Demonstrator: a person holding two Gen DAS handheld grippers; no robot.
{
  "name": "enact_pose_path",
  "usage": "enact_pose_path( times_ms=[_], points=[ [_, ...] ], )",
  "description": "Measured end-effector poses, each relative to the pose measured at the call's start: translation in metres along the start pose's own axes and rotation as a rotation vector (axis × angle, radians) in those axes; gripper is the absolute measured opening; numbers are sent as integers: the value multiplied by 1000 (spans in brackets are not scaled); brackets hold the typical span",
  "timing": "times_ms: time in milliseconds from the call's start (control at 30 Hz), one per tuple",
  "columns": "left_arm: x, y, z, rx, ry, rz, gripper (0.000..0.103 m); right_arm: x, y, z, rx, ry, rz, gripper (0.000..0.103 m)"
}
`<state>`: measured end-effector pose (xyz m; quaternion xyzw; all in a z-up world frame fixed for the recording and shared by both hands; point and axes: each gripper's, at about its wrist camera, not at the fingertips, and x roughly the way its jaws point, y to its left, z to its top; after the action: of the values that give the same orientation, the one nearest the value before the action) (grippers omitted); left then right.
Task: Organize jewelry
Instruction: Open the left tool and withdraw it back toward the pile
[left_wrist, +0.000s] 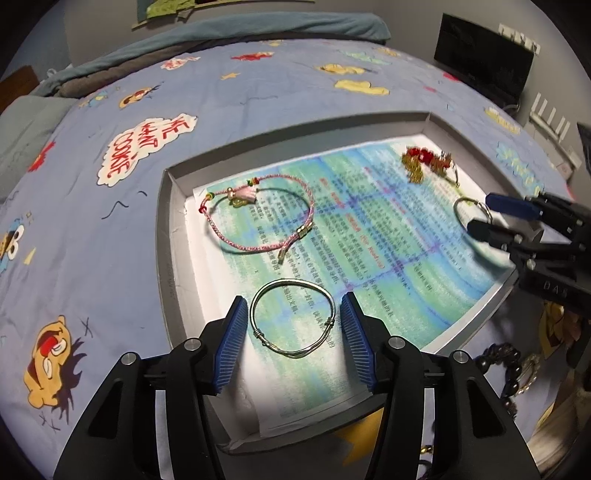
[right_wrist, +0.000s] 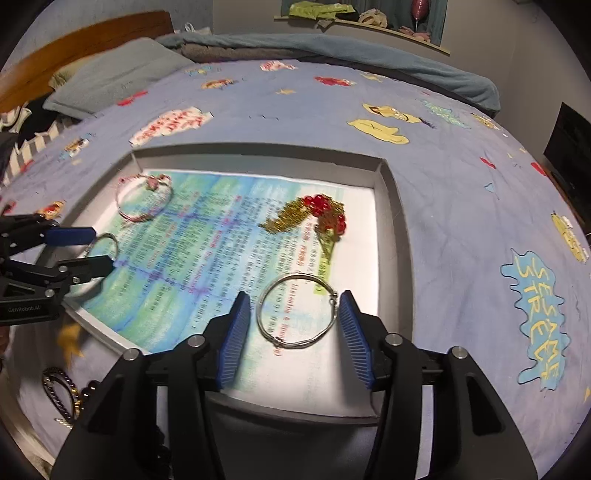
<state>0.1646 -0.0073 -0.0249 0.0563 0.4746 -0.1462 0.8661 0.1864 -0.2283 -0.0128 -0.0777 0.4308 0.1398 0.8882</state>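
Jewelry laid out in a gray tray (left_wrist: 168, 236) on the bed.
One silver bangle (left_wrist: 292, 319) lies between the spread pads of the left gripper (left_wrist: 294, 341); a second bangle (right_wrist: 298, 311) lies between the wide-open right gripper (right_wrist: 295, 339). A pink cord bracelet (left_wrist: 258, 218) and a red-and-gold piece (right_wrist: 314, 216) rest further back.
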Motion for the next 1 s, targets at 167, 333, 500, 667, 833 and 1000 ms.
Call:
enact_pose_path(
  times_ms=[167,333,500,667,833,1000],
  points=[
    [-26,-2,0,-8,-103,17,66,-17,5,-4,-13,-54,-1,66],
    [-58,-4,-2,-14,-185,27,76,-53,5,-8,-9,-147,3,88],
    [-87,-7,-14,-16,-251,35,89,-83,0,-9,20,-211,19,97],
    [-105,-8,-35,-27,-280,26,92,-108,-4,-17,31,-249,-6,98],
    [-115,-14,-57,1,-286,73,92,-126,-5,-29,35,-273,-23,98],
    [-119,-15,-77,-1,-276,67,92,-135,-2,-40,24,-284,-44,98]
  ],
)
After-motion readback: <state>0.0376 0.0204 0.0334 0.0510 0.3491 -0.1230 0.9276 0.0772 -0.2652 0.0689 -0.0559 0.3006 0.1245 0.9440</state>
